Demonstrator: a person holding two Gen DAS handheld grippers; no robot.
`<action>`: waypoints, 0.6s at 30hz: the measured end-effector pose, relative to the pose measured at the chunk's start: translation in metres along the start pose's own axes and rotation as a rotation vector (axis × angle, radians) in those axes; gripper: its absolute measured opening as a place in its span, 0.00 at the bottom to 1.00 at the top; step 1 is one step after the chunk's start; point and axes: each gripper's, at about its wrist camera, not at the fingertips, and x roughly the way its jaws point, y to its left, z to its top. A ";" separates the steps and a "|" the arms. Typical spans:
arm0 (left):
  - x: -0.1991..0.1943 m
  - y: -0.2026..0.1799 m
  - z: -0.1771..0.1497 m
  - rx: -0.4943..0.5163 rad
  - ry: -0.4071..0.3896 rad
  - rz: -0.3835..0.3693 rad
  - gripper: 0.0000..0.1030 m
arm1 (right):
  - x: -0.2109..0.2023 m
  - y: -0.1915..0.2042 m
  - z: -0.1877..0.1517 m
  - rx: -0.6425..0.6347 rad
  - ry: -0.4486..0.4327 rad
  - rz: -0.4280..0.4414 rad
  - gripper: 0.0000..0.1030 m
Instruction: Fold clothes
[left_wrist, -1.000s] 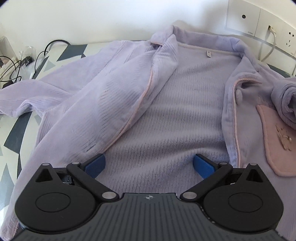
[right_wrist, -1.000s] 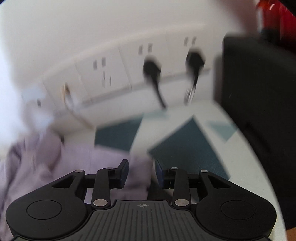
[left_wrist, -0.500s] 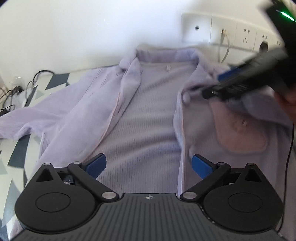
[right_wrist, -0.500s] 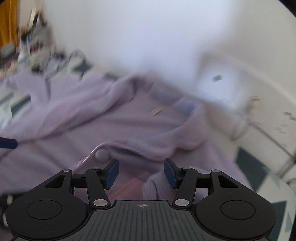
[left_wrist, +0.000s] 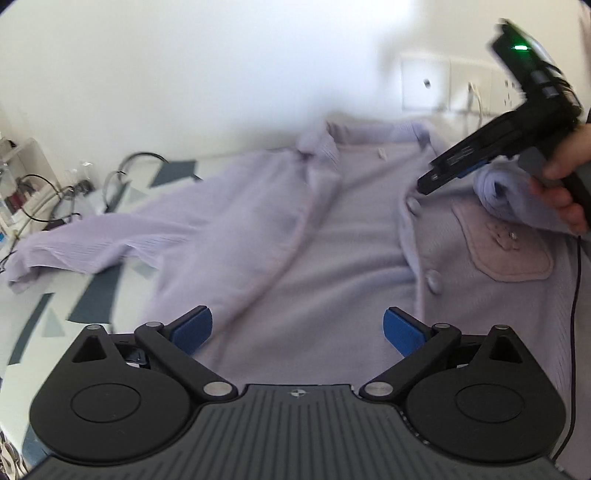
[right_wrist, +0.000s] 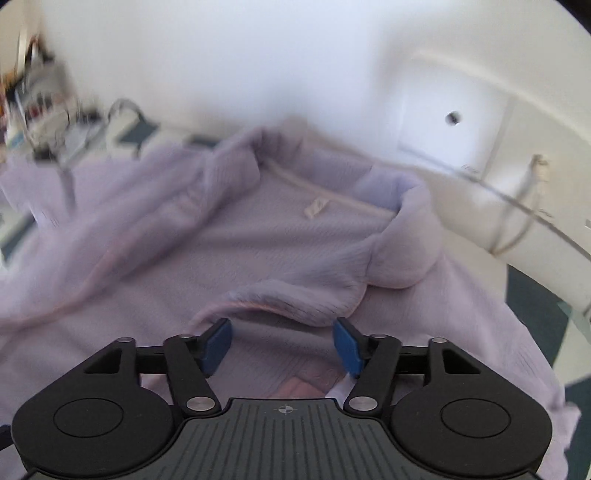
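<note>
lilac jacket (left_wrist: 343, 236) | spread beneath both gaping tongs | none gripped

The right tongs (right_wrist: 282, 345), jaws just opening with nothing between them, hang at lower centre over the lilac jacket (right_wrist: 280, 236) filling mid-frame, wall sockets (right_wrist: 452, 125) upper right.

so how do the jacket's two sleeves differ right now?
The left-side sleeve lies stretched out flat over the patterned table, cuff away from the body. The right-side sleeve is bunched in a roll on the chest above the pink pocket, beside the right gripper. Both share the jacket's lilac ribbed fleece.
</note>
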 end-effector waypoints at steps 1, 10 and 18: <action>-0.007 0.007 -0.001 0.001 -0.019 0.002 0.99 | -0.011 0.002 0.001 0.009 -0.029 0.034 0.65; -0.035 0.082 -0.022 -0.063 0.005 0.005 0.99 | -0.073 0.036 -0.010 0.177 -0.184 0.083 0.98; -0.048 0.152 -0.092 -0.062 0.015 0.110 0.96 | -0.067 0.087 -0.017 0.169 -0.204 -0.184 0.99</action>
